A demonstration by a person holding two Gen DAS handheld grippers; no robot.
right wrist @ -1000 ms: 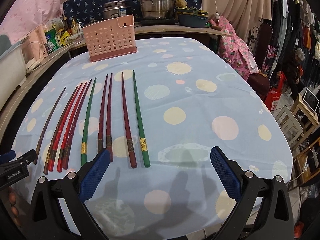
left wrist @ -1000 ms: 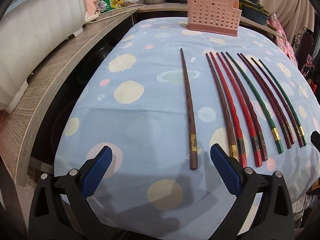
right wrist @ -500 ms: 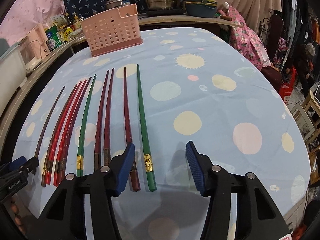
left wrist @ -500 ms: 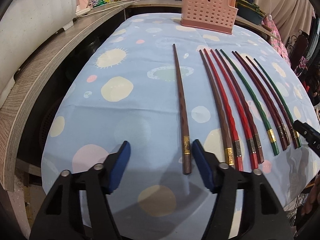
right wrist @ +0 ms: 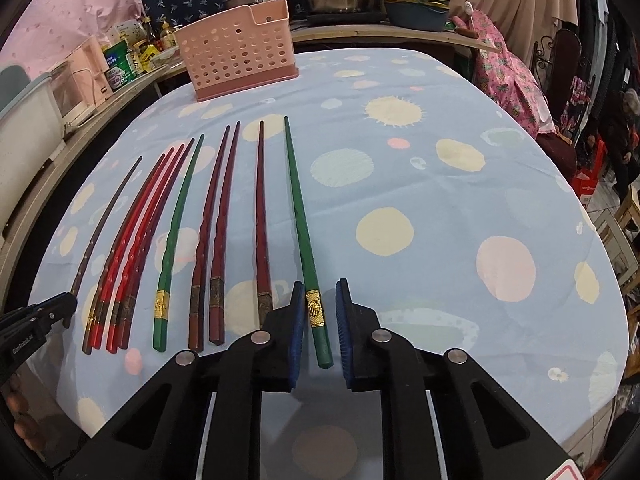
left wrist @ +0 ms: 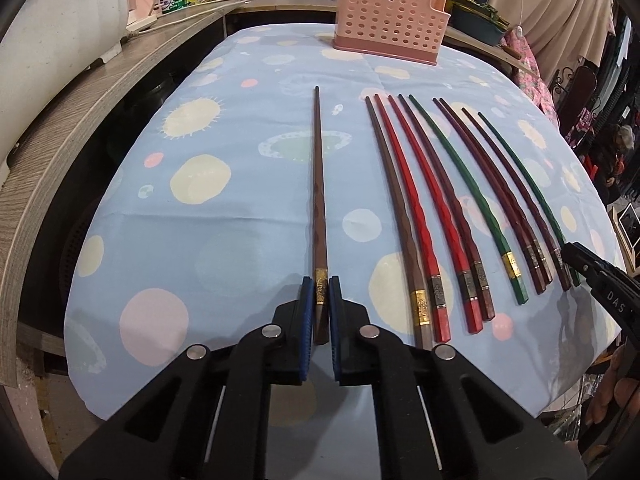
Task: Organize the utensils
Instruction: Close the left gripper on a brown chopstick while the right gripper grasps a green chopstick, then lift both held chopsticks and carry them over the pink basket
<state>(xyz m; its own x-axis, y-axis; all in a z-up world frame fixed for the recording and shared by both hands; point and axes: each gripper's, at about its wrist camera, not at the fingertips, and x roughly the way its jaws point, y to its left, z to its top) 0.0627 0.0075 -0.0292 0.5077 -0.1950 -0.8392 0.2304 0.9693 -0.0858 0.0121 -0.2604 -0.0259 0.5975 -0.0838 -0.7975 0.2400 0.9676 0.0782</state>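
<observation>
Jaws that stood wide a second ago are now clamped by the left gripper [left wrist: 321,298] on the brown wooden chopstick [left wrist: 319,184], low centre; the right gripper [right wrist: 319,312] is closing around the green chopstick [right wrist: 301,216], pads not clearly touching. Lifting toward the pink perforated plastic basket [right wrist: 236,56], upper left, is judged next.

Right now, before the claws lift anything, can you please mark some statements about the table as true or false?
The left claw is shut on the lone brown chopstick. True.
Chopsticks stick out of the pink basket. False: none do; all lie on the tablecloth.
The two green chopsticks touch each other. False: dark red chopsticks lie between them.
The thin tips point toward the basket. True.
</observation>
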